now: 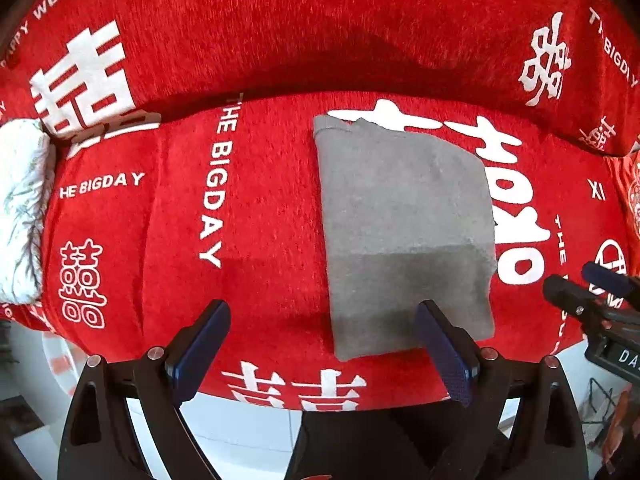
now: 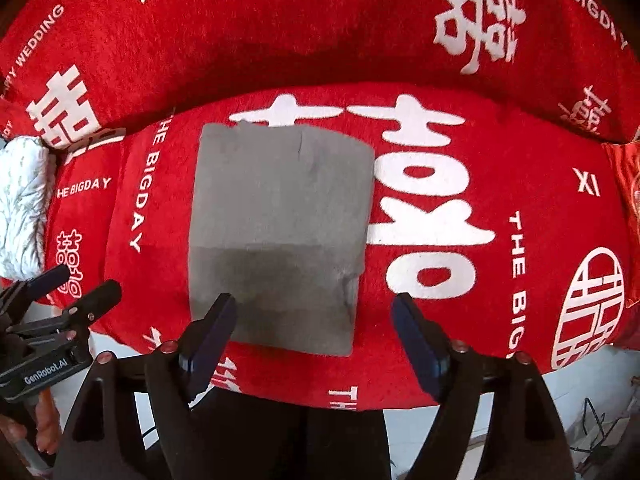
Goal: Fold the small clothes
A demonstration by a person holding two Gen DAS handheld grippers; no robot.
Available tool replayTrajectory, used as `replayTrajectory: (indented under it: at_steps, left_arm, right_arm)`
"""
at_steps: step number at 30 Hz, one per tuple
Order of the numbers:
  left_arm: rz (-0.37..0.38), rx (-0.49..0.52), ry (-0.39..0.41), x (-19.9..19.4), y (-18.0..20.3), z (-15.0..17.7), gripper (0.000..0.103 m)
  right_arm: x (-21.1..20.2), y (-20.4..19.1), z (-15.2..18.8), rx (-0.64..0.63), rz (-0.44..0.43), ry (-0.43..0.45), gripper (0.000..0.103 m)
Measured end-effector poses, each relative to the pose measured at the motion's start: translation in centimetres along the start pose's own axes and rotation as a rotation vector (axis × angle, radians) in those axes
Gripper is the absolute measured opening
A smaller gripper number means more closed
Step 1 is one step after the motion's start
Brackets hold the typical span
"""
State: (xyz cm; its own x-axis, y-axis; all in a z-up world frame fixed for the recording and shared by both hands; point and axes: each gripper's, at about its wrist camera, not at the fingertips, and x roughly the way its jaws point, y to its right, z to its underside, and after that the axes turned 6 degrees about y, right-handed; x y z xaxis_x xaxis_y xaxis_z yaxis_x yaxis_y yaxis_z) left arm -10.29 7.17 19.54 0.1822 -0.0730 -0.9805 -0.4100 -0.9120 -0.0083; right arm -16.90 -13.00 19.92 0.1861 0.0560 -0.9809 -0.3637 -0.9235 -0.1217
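A small grey garment [image 1: 404, 232] lies folded into a flat rectangle on the red sofa seat; it also shows in the right wrist view [image 2: 280, 224]. My left gripper [image 1: 322, 320] is open and empty, held above the seat's front edge at the garment's near left corner. My right gripper [image 2: 316, 312] is open and empty above the garment's near edge. Each gripper shows at the side of the other's view: the right one [image 1: 576, 280], the left one [image 2: 76, 284].
The red cover [image 1: 248, 216] with white lettering drapes the sofa seat and backrest [image 2: 280, 32]. A white patterned cushion [image 1: 20, 208] lies at the left end. The seat's front edge drops to a pale floor [image 1: 240, 428].
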Motion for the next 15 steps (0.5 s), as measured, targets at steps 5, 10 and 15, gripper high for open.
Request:
replayTrajectory:
  at_steps: [5,10,15]
  left_arm:
    - [-0.008,-0.01,0.006,-0.5,0.0,0.0,0.094]
    - [-0.022,-0.017,0.018,-1.0,0.0,-0.1,0.094]
    - [-0.035,-0.031,0.035,-1.8,-0.2,-0.3,0.094]
  right_arm:
    - [-0.9,0.1,-0.2,0.004,0.035,0.04,0.103]
    - [-1.5,0.0,-0.3,-0.005,0.039,0.049,0.103]
    - [-1.9,0.0,-0.5,0.002,0.035,0.043,0.103]
